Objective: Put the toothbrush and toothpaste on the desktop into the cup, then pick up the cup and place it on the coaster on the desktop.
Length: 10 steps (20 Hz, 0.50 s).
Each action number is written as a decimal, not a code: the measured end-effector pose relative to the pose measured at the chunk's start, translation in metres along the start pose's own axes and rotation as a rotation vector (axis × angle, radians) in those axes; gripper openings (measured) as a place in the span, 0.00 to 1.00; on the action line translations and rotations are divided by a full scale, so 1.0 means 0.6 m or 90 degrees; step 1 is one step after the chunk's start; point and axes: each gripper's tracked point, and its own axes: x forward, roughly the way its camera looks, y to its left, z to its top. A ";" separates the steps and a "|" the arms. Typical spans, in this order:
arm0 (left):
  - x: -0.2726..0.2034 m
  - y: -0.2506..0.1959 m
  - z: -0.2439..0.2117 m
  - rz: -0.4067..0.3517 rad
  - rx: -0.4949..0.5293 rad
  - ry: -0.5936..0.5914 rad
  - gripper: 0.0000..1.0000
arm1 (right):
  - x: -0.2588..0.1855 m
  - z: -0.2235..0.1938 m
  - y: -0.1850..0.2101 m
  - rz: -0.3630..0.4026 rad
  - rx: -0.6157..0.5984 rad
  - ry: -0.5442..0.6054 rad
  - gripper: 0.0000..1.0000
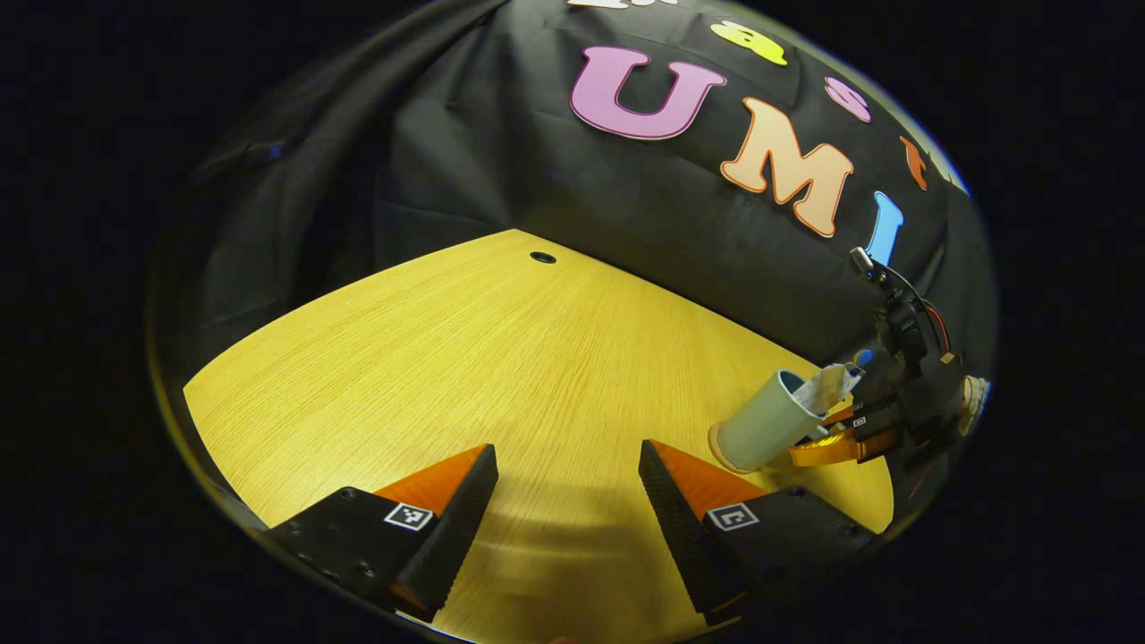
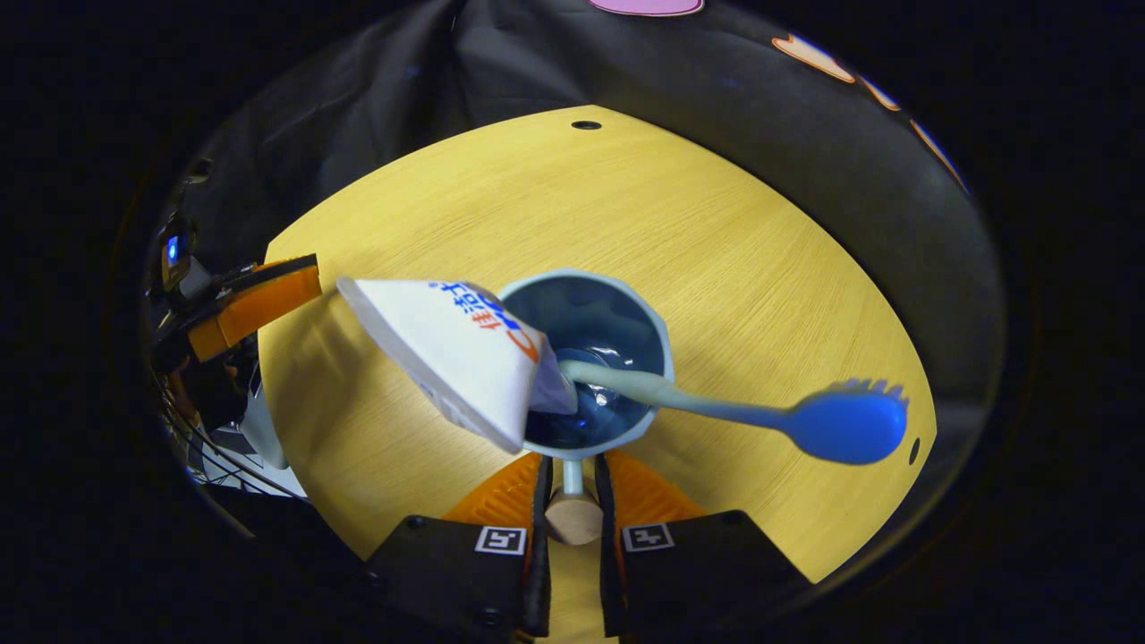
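The step in hand was the last one: 1 toothbrush and 1 toothpaste tube were already inside the 1 cup, so only the cup's place was left to settle. In the right gripper view the right gripper had its 2 fingers nearly together, holding the cup's thin handle between them, near the lower rim. In the left gripper view the cup stood at the right side of the yellow table, and it seemed to rest on a pale round coaster, though only an edge of this showed, so I judged the placing as probably done but could not be sure. The tube leaned out to the left of the cup and the brush head hung far over the right rim.

The left gripper was wide open over bare table, holding nothing.

The next move probably called for a slow opening of the right fingers and a straight retreat, so that the loaded cup did not tip.
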 end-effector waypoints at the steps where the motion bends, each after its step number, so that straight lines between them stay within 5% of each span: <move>1: -0.002 0.000 0.000 -0.001 0.000 -0.001 0.95 | -0.003 0.001 -0.006 0.002 0.000 -0.005 0.24; 5: -0.003 -0.011 0.004 -0.011 0.009 -0.003 0.95 | -0.019 0.008 0.003 0.020 -0.018 -0.032 0.34; 8: 0.001 -0.042 0.002 -0.020 0.019 0.006 0.95 | -0.040 0.016 0.008 0.018 -0.007 -0.064 0.91; 10: 0.000 -0.057 0.008 -0.023 0.025 0.003 0.95 | -0.053 0.011 -0.001 0.007 0.020 -0.082 1.00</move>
